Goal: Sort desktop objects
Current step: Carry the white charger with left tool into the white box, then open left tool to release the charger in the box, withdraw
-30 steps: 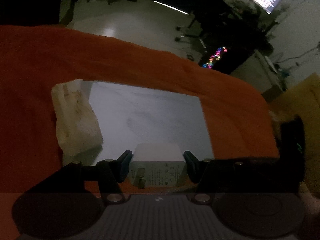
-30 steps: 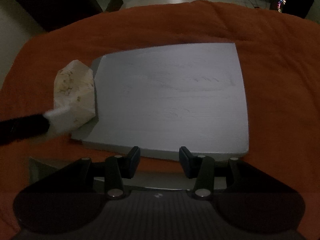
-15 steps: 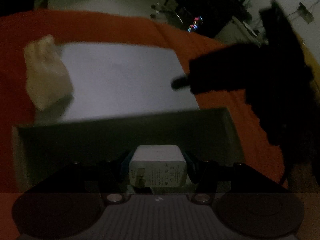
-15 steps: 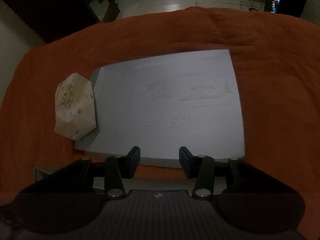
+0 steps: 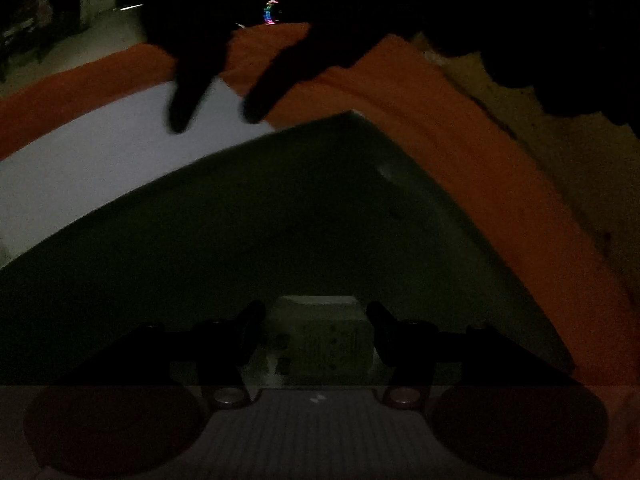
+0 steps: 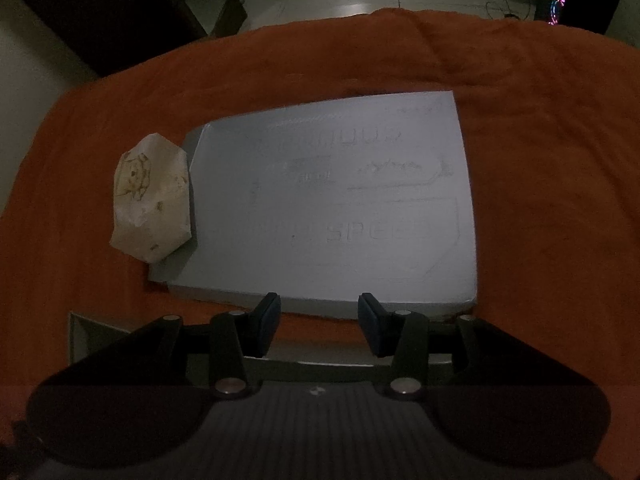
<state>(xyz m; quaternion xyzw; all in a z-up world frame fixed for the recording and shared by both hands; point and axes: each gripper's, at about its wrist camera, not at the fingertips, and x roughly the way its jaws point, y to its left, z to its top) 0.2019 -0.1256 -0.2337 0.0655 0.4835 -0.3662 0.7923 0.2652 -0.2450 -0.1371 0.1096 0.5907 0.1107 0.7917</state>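
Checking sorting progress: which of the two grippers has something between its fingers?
The left gripper: a white charger sits between its fingers over the dark box. The right gripper is open, empty.

Left wrist cam sat low inside the dark bin [image 5: 280,216], lens nearly on it; right wrist cam looked down from higher up. Both caught the grey pad [image 5: 100,148] [image 6: 340,200] and orange cloth [image 5: 460,128] [image 6: 360,52].

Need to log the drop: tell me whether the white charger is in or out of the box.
In. The charger sits low within the dark box, between the left tongs, whose jaws stand slightly apart from it.
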